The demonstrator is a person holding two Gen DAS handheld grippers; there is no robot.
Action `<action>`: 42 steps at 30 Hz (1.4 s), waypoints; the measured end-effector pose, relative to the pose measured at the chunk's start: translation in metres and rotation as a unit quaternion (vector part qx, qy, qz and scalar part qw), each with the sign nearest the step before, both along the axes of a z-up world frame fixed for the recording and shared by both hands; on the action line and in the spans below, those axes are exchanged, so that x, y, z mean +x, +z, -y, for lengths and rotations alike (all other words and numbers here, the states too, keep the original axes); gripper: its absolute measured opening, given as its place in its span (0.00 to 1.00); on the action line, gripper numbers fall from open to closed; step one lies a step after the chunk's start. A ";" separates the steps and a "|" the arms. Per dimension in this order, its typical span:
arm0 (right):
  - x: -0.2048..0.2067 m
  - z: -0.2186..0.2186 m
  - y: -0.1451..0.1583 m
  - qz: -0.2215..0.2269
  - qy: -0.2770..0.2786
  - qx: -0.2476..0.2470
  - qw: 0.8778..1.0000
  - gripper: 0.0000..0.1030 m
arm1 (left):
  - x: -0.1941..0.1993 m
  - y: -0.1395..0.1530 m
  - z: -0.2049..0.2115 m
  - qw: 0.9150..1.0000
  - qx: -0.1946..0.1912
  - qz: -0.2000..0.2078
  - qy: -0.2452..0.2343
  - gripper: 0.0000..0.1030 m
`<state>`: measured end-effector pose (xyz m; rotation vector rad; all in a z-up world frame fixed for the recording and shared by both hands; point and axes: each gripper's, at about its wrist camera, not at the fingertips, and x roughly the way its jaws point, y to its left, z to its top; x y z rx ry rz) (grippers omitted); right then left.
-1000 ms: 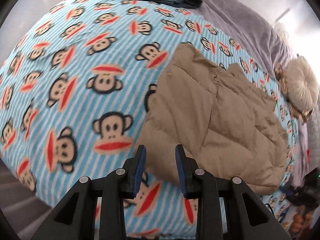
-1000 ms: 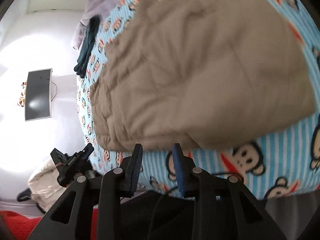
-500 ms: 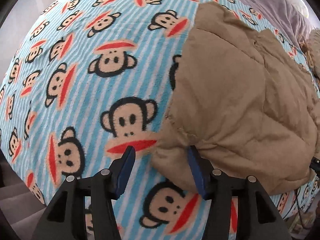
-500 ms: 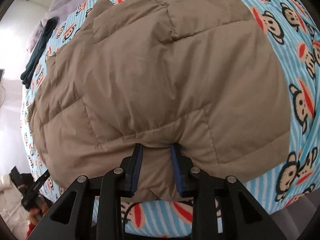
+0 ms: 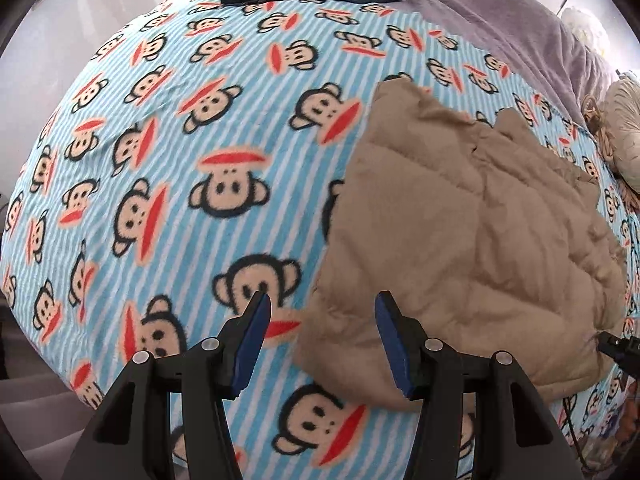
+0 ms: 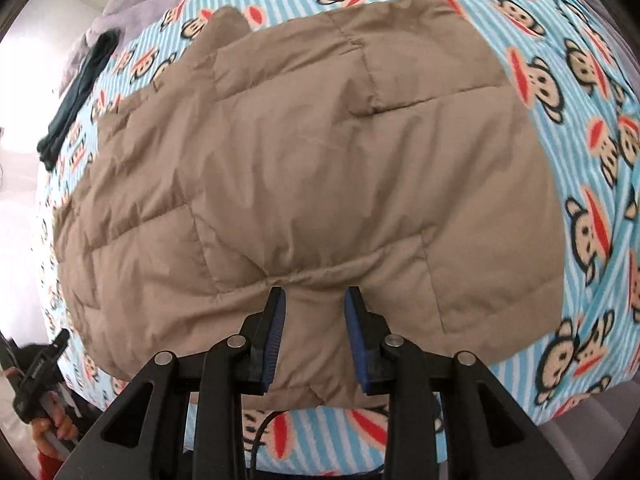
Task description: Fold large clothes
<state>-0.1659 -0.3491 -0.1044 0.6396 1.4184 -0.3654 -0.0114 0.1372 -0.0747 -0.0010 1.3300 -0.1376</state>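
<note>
Nearest the right gripper [image 6: 314, 334], pads pinch the tan quilted jacket's [image 6: 312, 168] hem. Beyond, the left gripper [image 5: 320, 338], jaws just widened, straddles its corner ungripped. Farther, the jacket lies on the monkey-print blanket [image 5: 168, 128]; slippery padding could escape.

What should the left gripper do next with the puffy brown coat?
Probably close. The left gripper has just been opening, and the coat's near corner now sits between its pads, not yet pinched. The right gripper already bunches the hem, so both could then lift for a fold.
</note>
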 end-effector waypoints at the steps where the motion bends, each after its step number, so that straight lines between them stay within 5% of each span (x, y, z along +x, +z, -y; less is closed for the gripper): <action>1: -0.004 0.002 0.004 0.004 -0.009 0.004 1.000 0.33 | 0.002 0.000 0.005 1.000 -0.002 -0.002 -0.002 0.77; 3: -0.004 0.000 0.009 0.013 -0.022 0.012 1.000 0.33 | 0.004 0.002 0.010 1.000 -0.005 0.007 -0.002 0.96; 8: 0.003 -0.010 0.018 0.025 -0.020 0.013 0.999 0.35 | 0.006 0.005 0.027 0.999 -0.004 0.012 -0.030 0.96; 26: 0.021 -0.081 0.018 0.023 0.012 0.014 1.000 0.70 | 0.016 -0.008 0.026 0.996 -0.013 -0.002 -0.088 0.96; 33: 0.015 -0.099 0.019 0.033 -0.011 0.013 0.999 0.87 | 0.024 -0.010 0.024 0.994 -0.026 -0.005 -0.106 0.96; 34: 0.015 -0.101 0.020 0.036 -0.010 0.012 0.999 1.00 | 0.026 -0.010 0.023 0.994 -0.029 -0.005 -0.106 0.96; 42: 0.033 -0.119 0.014 0.031 0.035 0.006 0.999 1.00 | 0.033 -0.018 0.021 0.993 -0.025 -0.011 -0.114 0.96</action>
